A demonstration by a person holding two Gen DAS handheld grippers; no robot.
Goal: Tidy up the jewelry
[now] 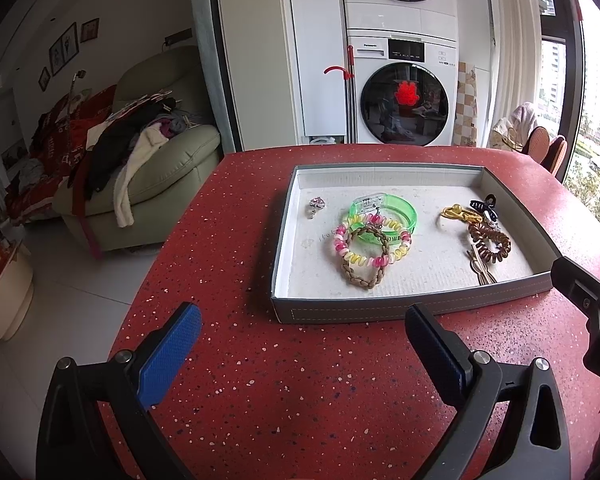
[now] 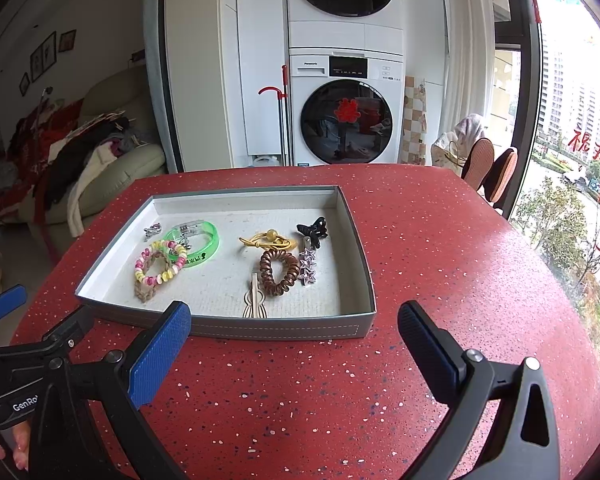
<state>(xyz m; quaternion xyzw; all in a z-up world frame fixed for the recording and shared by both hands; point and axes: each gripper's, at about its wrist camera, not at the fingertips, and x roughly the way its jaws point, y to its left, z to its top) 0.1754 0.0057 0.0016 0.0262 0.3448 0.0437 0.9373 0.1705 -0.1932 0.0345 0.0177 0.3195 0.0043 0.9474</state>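
Bracelets [image 1: 374,236] and hair ties [image 2: 279,267] lie loose inside a shallow grey tray [image 2: 284,326] on the red speckled bench [image 2: 300,400]. The left claw [image 1: 302,354] and right claw [image 2: 294,346] hover just before the tray's near wall, both spread wide and empty.

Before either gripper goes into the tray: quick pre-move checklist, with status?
1. Left gripper open, holding nothing: ok.
2. Right gripper open, holding nothing: ok.
3. Both short of the tray near wall, above the red table: ok.
4. Brown spiral tie separate from neighbours: not ok, it touches the beige clip.
5. Pink-yellow spiral bracelet free: not ok, it overlaps the green bangle and braided band.
6. Jewelry left outside tray: cannot tell.
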